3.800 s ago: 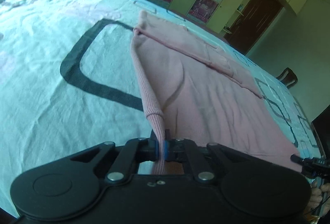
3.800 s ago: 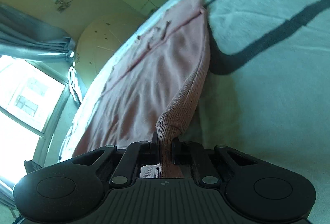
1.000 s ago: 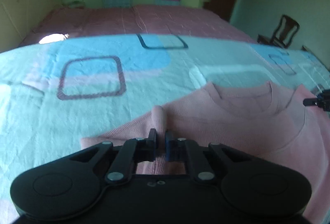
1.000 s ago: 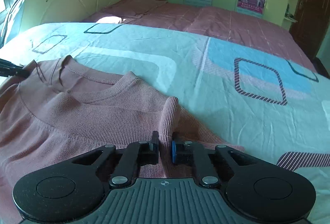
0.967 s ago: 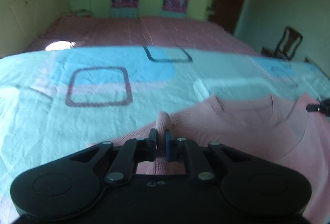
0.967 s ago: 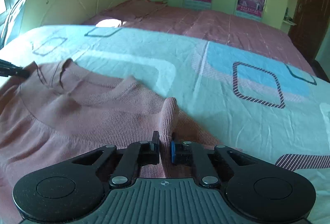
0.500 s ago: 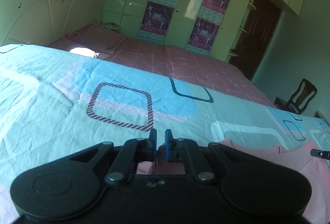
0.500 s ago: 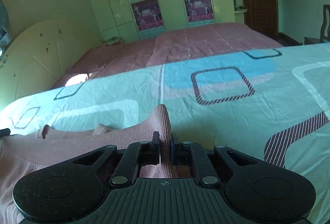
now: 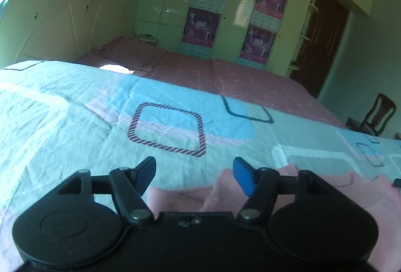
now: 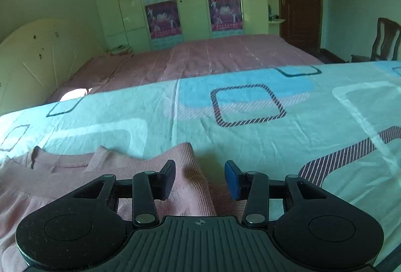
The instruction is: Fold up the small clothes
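The pink ribbed-knit sweater (image 10: 75, 179) is laid flat on the bed (image 10: 175, 121), whose crinkly pale-teal sheet is printed with rounded blue and striped squares, and its round neckline is turned toward the far side. The left gripper (image 9: 193, 173) is seen with its fingers (image 9: 145, 171) opening wide, a soft bunched fold of knit lying loose between them and apparently not pressed. The right gripper (image 10: 199, 176) is opening too, a raised ridge of the sweater's shoulder sitting between its pads, untouched by either.

Pink sweater (image 9: 381, 199) — lower body hidden behind both claw housings, cut off below.
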Motion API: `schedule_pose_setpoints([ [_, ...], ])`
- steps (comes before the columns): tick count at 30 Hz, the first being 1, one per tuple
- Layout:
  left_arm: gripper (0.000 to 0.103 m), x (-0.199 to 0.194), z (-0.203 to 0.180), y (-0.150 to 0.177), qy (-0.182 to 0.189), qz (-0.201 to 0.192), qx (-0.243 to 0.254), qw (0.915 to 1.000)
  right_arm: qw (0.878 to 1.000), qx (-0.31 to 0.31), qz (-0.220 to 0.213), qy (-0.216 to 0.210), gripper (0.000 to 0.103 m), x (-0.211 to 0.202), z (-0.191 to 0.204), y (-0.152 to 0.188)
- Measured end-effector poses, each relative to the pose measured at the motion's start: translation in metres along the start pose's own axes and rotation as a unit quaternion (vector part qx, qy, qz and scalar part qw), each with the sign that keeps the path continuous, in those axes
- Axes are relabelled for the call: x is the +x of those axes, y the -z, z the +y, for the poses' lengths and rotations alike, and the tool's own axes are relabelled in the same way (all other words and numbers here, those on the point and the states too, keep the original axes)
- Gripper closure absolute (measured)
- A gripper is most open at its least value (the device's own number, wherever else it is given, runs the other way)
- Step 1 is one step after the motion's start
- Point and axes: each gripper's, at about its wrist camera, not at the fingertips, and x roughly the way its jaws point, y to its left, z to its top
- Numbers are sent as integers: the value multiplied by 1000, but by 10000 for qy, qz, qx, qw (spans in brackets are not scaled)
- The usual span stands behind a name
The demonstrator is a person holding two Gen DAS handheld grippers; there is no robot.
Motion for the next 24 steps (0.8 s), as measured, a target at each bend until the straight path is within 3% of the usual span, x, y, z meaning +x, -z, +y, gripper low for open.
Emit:
schedule_pose_setpoints([
  [3, 44, -9, -38, 5, 453, 179, 551, 9973, 9967, -503, 230, -594, 80, -6, 40, 4],
  [5, 44, 0, -72, 12, 773, 507, 965, 9910, 9922, -736, 343, -949, 80, 0, 74, 10],
  [7, 43, 14, -105, 22, 852, 766, 1306, 9848, 9866, -888, 530, -1262, 80, 11, 110, 16],
  [10, 42, 28, -127, 34, 882, 883, 1395, 9823, 9788, -1178, 724, -1510, 79, 28, 151, 27],
  [14, 40, 34, -107, 37, 360, 750, 1470, 9856, 9767, -1546, 664, -1334, 79, 37, 152, 31],
  [16, 41, 32, -72, 34, -43, 683, 1229, 9901, 9898, -1287, 490, -373, 79, 38, 116, 25],
  [17, 45, 30, -51, 30, 60, 656, 919, 9936, 9939, -978, 502, -43, 79, 39, 93, 21],
  [18, 47, 27, -39, 26, 233, 646, 713, 9951, 9958, -727, 559, 59, 80, 42, 72, 19],
  [20, 48, 26, -36, 22, 256, 668, 840, 9939, 9963, -627, 590, -45, 80, 43, 48, 16],
  [24, 47, 24, -59, 24, -69, 620, 1233, 9904, 9957, -743, 561, -1, 79, 39, 53, 9],
])
